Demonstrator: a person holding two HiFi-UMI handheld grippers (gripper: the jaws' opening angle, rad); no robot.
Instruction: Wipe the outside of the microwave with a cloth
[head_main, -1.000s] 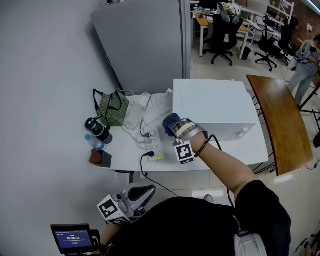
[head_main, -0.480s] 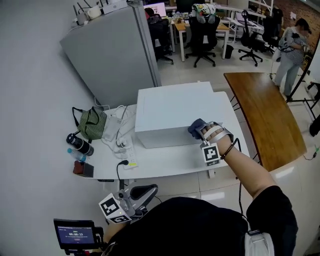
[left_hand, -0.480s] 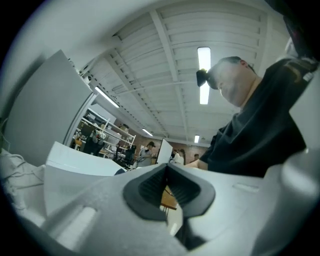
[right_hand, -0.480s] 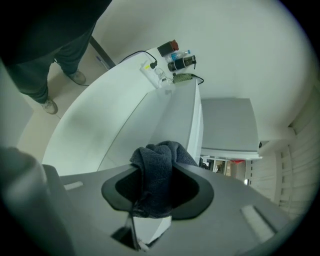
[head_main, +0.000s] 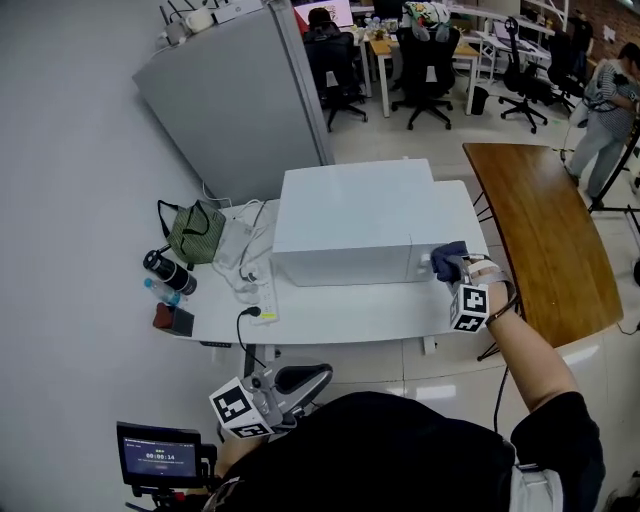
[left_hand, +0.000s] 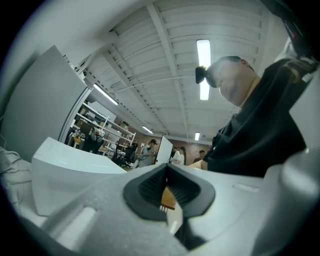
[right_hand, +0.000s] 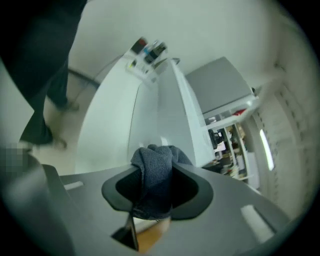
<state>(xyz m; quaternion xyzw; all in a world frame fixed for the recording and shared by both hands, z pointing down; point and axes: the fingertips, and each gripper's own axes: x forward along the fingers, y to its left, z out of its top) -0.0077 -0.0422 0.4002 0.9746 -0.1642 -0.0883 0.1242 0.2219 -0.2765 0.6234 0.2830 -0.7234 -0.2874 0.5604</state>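
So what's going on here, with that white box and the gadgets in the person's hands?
A person is cleaning a microwave with hand-held grippers. The right gripper is clamped on a dark blue cloth and holds it against the microwave's front right corner. The left gripper is shut on nothing and hangs low by the person's body, off the table.

Left of microwave (head_main: 350, 215): cables (head_main: 252, 262), bag (head_main: 195, 232); table (head_main: 340, 315) front strip free.
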